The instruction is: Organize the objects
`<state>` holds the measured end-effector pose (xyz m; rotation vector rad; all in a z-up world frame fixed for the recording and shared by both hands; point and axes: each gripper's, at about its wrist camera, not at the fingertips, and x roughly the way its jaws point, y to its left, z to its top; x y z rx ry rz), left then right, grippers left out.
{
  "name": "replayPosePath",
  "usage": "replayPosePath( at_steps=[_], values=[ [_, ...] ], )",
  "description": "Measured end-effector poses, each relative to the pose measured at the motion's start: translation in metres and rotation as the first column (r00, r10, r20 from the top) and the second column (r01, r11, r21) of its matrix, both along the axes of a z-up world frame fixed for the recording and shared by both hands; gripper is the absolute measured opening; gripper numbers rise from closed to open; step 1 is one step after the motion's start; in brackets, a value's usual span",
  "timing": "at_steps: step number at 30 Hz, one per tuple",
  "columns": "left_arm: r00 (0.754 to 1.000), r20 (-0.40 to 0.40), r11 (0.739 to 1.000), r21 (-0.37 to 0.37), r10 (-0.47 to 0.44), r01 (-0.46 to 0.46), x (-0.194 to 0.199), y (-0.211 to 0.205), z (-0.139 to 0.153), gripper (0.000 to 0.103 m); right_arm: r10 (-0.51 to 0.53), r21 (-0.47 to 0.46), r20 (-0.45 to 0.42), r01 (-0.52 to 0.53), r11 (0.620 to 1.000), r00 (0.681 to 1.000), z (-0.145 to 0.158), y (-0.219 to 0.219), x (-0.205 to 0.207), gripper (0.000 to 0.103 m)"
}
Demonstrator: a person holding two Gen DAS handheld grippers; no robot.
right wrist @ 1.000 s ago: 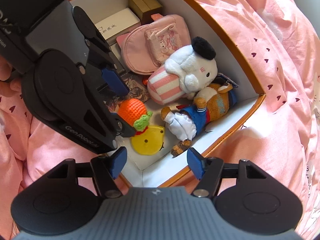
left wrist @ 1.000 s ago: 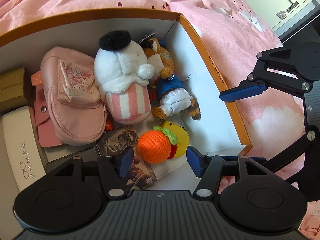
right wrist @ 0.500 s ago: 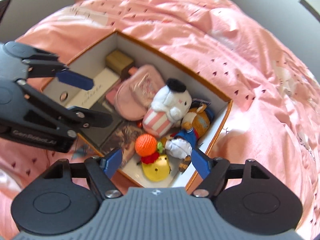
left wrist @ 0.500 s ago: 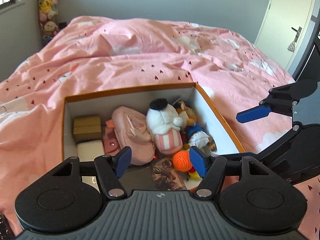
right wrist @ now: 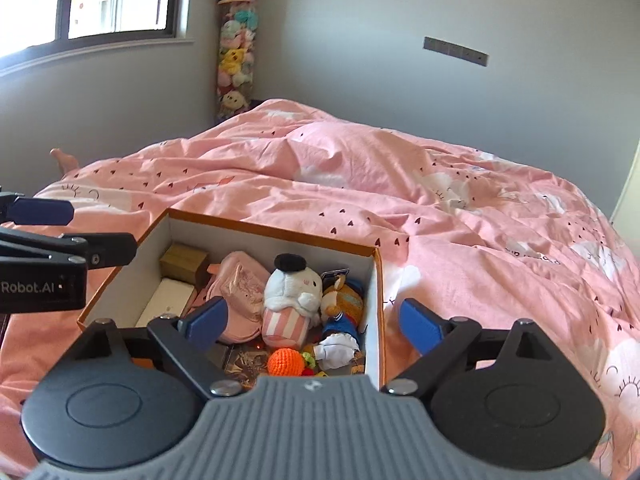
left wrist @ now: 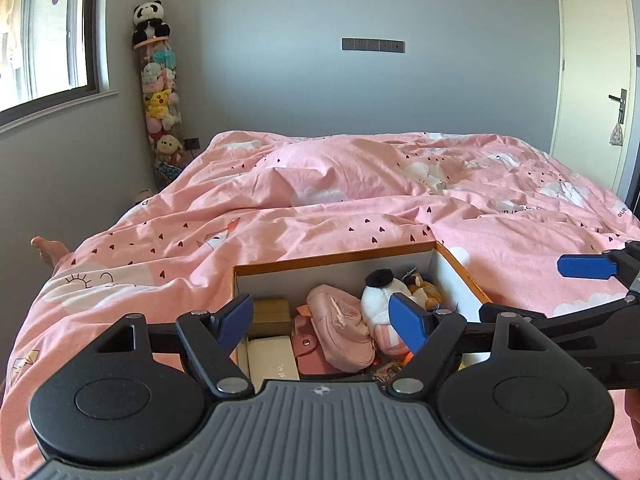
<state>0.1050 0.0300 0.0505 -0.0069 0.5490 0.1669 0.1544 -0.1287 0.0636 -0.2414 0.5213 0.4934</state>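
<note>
Landmark: I take the box (right wrist: 272, 233), on the bed (right wrist: 440, 200).
In box, left: cartons (right wrist: 184, 258).
Centre: pouch (right wrist: 240, 284).
Right: plush toys (right wrist: 292, 288).

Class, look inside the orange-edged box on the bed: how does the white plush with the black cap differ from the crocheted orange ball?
The white plush is clearly bigger than the orange ball. The plush is fluffy white with a black cap and pink-striped bottom; the ball is plain orange knit with a green bit beside it. The plush lies mid-box; the ball sits nearer the camera. Both are soft toys lying loose in the box.
</note>
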Motion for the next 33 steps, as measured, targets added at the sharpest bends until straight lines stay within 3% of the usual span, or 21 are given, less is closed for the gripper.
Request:
replayPosePath(
  at_steps=[10, 23, 33],
  values=[
    [0.999, -0.027, 0.997, -0.061, 0.04, -0.042, -0.016, 0.008, -0.032, 0.092, -0.113, 0.106, 0.086, 0.104, 0.989, 0.99, -0.014, -0.004, -0.04, 0.1],
    [0.994, -0.084, 0.993, -0.088, 0.073, -0.081, -0.014, 0.015, -0.068, 0.092, -0.138, 0.073, 0.039, 0.135, 0.988, 0.99, -0.042, 0.003, -0.043, 0.101],
    [0.991, -0.115, 0.994, -0.075, 0.068, -0.077, -0.012, 0.011, -0.074, 0.092, -0.15, 0.081, -0.019, 0.151, 0.985, 0.988, -0.052, -0.002, -0.033, 0.101]
  ],
)
